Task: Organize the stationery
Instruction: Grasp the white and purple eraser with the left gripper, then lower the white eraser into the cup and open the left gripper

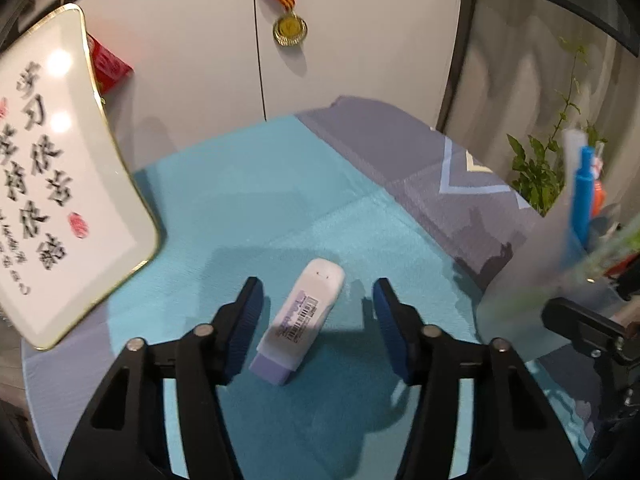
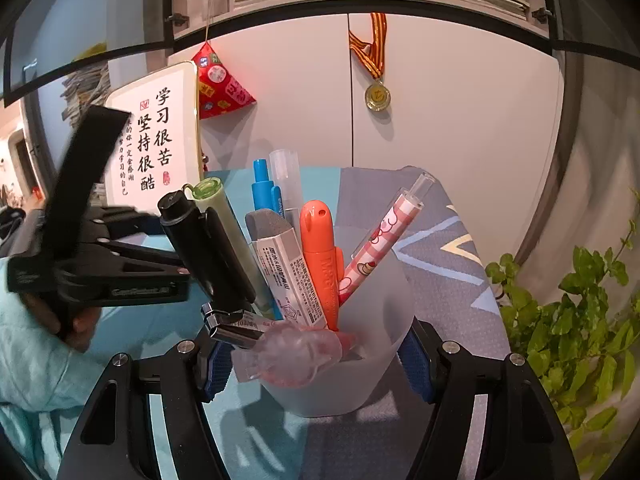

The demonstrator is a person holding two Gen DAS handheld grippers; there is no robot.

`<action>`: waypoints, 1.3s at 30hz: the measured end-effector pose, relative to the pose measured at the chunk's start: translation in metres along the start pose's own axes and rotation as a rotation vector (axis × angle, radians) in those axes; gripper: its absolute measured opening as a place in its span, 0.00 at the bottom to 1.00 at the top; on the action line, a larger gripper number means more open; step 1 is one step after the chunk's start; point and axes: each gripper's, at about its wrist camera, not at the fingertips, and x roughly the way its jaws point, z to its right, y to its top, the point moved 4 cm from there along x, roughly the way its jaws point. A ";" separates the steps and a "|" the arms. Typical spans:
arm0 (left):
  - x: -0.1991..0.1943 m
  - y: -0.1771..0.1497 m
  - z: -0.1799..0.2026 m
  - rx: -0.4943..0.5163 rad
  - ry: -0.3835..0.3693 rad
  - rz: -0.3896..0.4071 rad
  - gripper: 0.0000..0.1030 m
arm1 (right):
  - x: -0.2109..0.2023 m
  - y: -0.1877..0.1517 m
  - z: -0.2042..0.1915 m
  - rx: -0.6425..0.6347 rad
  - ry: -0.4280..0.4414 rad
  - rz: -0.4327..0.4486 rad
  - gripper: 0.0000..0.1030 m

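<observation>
Two tongs: mine.
Left tongs: wide, straddling eraser, lower centre.
Right tongs: clamping frosted cup of pens.

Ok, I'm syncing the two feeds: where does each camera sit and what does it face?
Left wrist: on the left gripper, looking down at an eraser lying between its open fingers.
Right wrist: on the right gripper, facing the pen cup that its fingers clamp; a sleeve shows.
Shared: medal, calligraphy plaque, cup, plant.
</observation>
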 end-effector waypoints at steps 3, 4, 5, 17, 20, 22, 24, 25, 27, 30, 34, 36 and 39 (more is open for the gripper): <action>0.011 -0.002 0.001 0.025 0.012 -0.036 0.30 | 0.001 -0.001 -0.003 -0.015 -0.004 0.009 0.70; 0.011 -0.003 0.003 0.024 0.014 -0.039 0.27 | 0.001 -0.001 -0.003 -0.015 -0.004 0.013 0.70; 0.011 -0.002 0.002 0.014 0.008 -0.038 0.25 | 0.000 -0.002 -0.003 -0.013 -0.003 0.016 0.70; -0.038 -0.053 0.001 -0.202 0.030 -0.135 0.26 | -0.002 -0.005 -0.002 -0.029 0.006 0.051 0.70; -0.040 -0.056 0.011 -0.163 0.052 -0.137 0.26 | -0.002 -0.005 -0.003 -0.029 0.007 0.051 0.70; -0.038 -0.055 0.014 -0.152 0.075 -0.138 0.30 | -0.002 -0.005 -0.002 -0.029 0.008 0.050 0.70; -0.034 -0.050 0.014 -0.140 0.087 -0.135 0.43 | -0.001 -0.005 -0.003 -0.028 0.008 0.048 0.70; -0.033 -0.049 0.012 -0.136 0.110 -0.129 0.48 | 0.000 -0.005 -0.003 -0.028 0.010 0.042 0.70; -0.028 -0.046 0.010 -0.132 0.139 -0.123 0.43 | 0.005 -0.007 -0.004 -0.029 0.009 0.010 0.70; -0.024 -0.044 0.004 -0.180 0.101 -0.133 0.22 | 0.006 -0.007 -0.004 -0.031 0.008 0.005 0.70; -0.049 -0.037 0.005 -0.197 0.090 -0.055 0.22 | 0.007 -0.008 -0.004 -0.034 0.006 0.006 0.70; -0.072 -0.030 0.008 -0.192 0.071 0.003 0.22 | 0.007 -0.008 -0.004 -0.035 0.005 0.005 0.70; -0.098 -0.023 0.015 -0.175 0.068 0.067 0.22 | 0.007 -0.008 -0.004 -0.036 0.004 0.006 0.70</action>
